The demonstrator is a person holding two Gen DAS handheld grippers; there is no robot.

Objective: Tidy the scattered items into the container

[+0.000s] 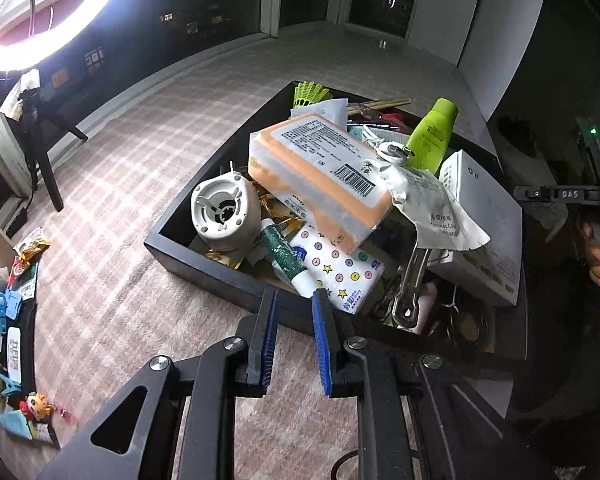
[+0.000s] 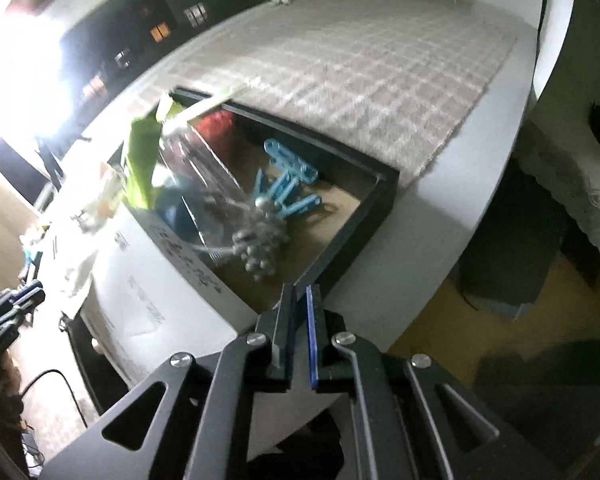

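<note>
Your left gripper (image 1: 294,300) hangs slightly open and empty over the near rim of the crowded black tray (image 1: 204,268) on the checked mat, your right gripper (image 2: 302,294) closed on nothing at its corner.

The container (image 1: 204,268) looks like matt black board or wood with smooth walls. Beneath it lies a soft, woven checked cloth (image 1: 140,132) with a fuzzy nap, spread over a smooth, pale bench (image 2: 440,232). The orange pack (image 1: 320,176) is wrapped in glossy clear plastic film with a printed paper label. The green bottle (image 1: 432,136) is smooth, slightly shiny plastic. The white box (image 1: 484,216) is matt cardboard. A tool (image 1: 410,284) inside gleams like polished metal. The left gripper (image 1: 294,340) is matt black plastic with ribbed blue pads (image 1: 323,344) and shiny metal rivets.
</note>
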